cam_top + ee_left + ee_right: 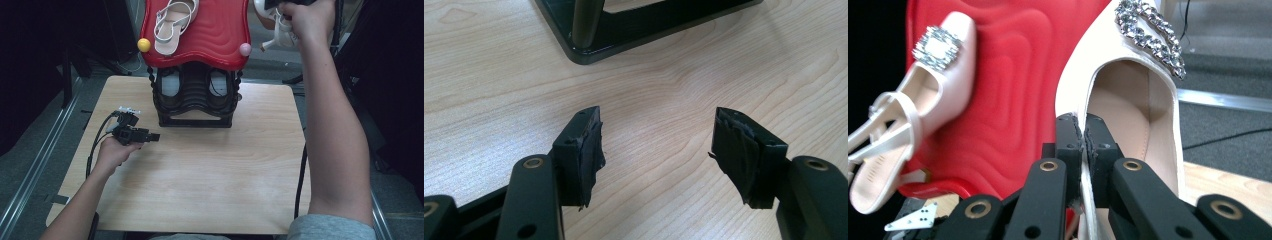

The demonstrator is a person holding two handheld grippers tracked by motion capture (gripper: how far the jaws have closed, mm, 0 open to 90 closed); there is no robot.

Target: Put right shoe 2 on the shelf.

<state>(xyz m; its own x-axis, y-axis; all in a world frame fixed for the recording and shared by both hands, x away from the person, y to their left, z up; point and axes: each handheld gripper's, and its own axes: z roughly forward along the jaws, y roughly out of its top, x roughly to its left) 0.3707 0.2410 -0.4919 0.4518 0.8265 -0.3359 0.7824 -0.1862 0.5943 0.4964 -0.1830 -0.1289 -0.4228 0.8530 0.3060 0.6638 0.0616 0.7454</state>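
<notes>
A cream high-heeled shoe (1143, 95) with a rhinestone buckle hangs in the air, my right gripper (1083, 145) shut on its side edge. From the high view that shoe (280, 32) is held at the top right, beside the red top (210, 35) of a black shoe rack (195, 100). Its matching shoe (172, 25) lies on the red top at the left, also seen as the second shoe (908, 110) in the right gripper view. My left gripper (150, 136) rests low over the wooden table (200, 175), left of the rack, open (659, 150) with nothing between the jaws.
The rack's black base (624, 35) lies just ahead of the left gripper. A yellow knob (144, 45) and a pink knob (245, 49) stick out from the red top's corners. Dark shoes sit inside the rack. Grey floor and metal rails surround the table.
</notes>
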